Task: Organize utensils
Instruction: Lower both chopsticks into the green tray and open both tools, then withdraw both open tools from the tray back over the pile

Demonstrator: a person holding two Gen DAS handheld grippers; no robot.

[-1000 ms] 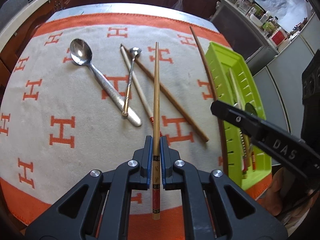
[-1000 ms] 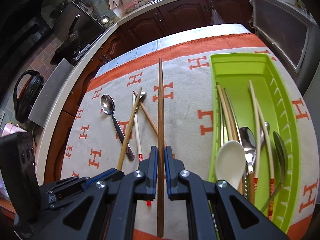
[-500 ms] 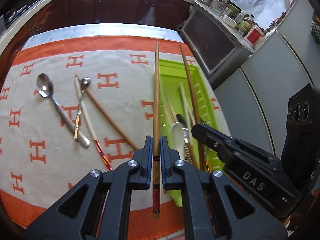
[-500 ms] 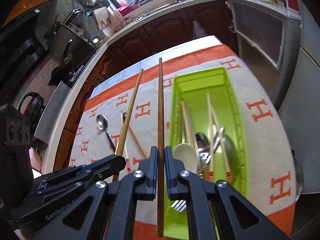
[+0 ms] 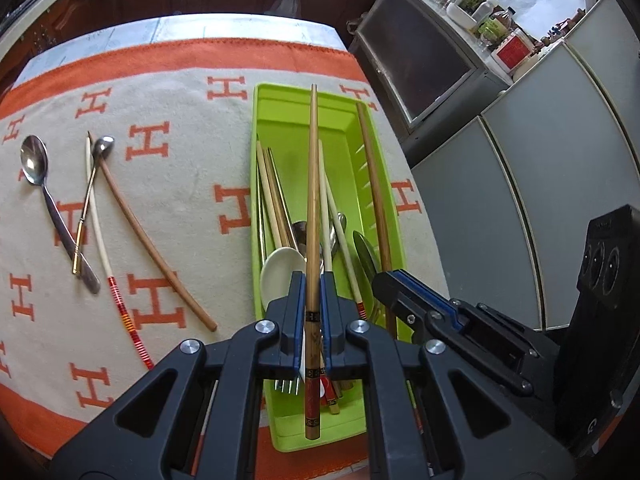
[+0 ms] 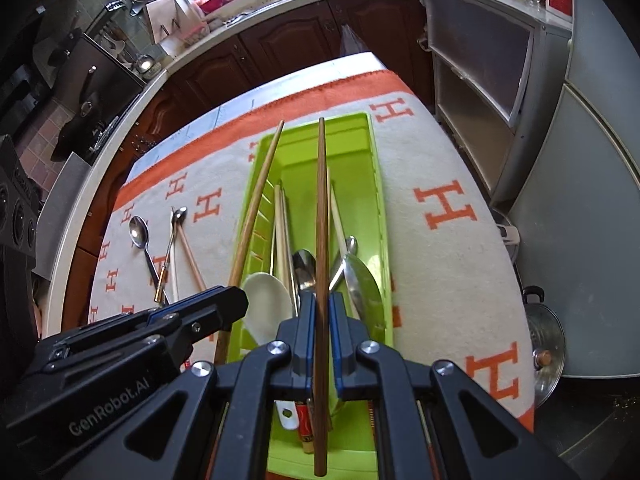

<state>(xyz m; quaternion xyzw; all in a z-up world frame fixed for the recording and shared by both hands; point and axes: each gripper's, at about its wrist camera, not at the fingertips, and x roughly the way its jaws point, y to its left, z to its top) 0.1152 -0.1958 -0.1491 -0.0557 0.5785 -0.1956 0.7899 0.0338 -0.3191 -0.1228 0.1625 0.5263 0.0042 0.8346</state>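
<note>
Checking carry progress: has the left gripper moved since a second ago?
Yes. The left gripper, shut on a chopstick, has moved right, from over the spoons on the cloth to above the green tray.

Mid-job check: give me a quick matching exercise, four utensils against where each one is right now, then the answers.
Things:
1. light bamboo chopstick
2. dark wooden chopstick
3. white ceramic spoon
4. large steel spoon

Places:
A. lying in the green tray
B. on the cloth, far from the tray
C. clamped in the right gripper
D. clamped in the left gripper

Pairs: 1-D, 2-C, 3-A, 4-B
</note>
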